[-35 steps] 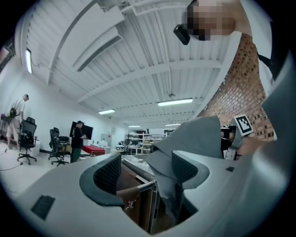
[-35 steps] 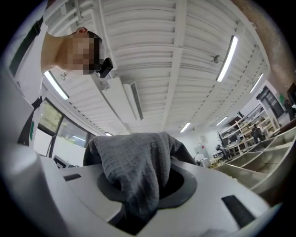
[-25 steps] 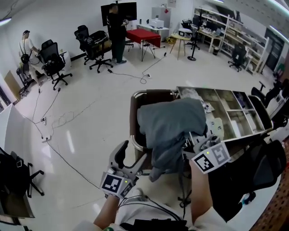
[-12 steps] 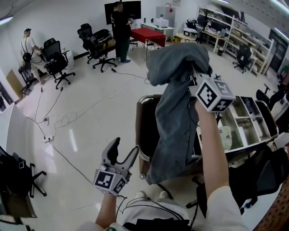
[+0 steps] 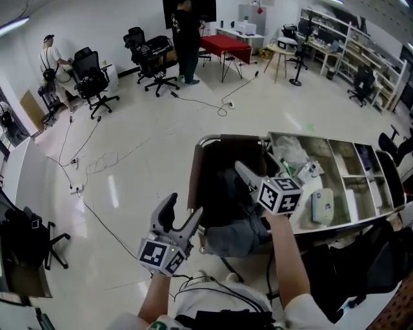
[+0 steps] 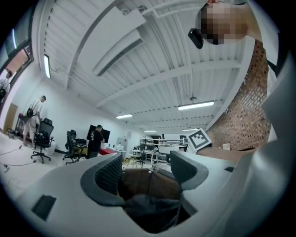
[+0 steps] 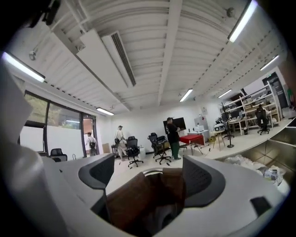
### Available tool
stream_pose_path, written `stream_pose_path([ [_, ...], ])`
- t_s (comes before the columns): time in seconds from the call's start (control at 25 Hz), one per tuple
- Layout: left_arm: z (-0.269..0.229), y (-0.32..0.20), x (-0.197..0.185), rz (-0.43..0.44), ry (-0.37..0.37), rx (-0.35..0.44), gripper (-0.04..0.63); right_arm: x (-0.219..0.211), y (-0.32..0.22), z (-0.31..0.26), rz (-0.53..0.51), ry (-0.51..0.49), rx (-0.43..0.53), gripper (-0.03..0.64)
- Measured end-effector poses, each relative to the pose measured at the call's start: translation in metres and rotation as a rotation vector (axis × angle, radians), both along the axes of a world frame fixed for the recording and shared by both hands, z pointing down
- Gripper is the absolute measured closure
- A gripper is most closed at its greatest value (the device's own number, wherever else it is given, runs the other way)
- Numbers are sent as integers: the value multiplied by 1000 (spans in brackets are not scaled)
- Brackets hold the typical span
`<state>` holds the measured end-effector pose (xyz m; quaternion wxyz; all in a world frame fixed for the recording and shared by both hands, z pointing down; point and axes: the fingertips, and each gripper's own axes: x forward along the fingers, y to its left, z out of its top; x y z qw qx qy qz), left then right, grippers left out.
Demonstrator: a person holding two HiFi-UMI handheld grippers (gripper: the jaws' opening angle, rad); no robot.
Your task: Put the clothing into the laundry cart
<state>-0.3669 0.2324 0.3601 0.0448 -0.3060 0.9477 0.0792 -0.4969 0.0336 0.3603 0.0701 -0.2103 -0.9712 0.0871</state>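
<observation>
Holding the left gripper [image 5: 184, 206] low and about level, just outside the laundry cart's [image 5: 192, 174] near rim, jaws apart and empty. Stretching the right forearm over the cart, right gripper [image 5: 248, 177] jaws just opening wide, gripping nothing, leaving the grey clothing [image 5: 235, 237] lying inside the cart.

Glossy white floor [image 5: 148, 174] with loose cables [image 5: 106, 158]. Black office chairs [image 5: 91, 77] along the white back wall, then red table [image 5: 226, 46], dark wall screen [image 5: 210, 8], shelving [image 5: 335, 32] at right. Brick wall [image 6: 245, 115], ribbed white ceiling [image 7: 171, 46], strip lights [image 6: 197, 105], windows [image 7: 55, 122].
</observation>
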Motion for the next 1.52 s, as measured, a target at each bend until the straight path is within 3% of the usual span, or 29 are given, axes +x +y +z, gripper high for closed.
stream_pose_path([
  [0.2, 8, -30, -7, 45, 12, -25, 276, 44, -2, -27, -67, -173, -41, 129],
  [0.44, 12, -48, -8, 89, 19, -50, 276, 91, -5, -35, -97, -321, 20, 129],
  [1.08, 18, -67, -7, 135, -4, -102, 276, 123, -34, -9, 73, -287, 64, 135],
  [1.32, 18, -63, -10, 96, 1, -104, 276, 127, -41, 0, 140, -260, 76, 137],
  [1.52, 22, -46, -20, -58, -33, -189, 276, 128, -46, 9, 207, -245, 97, 137],
])
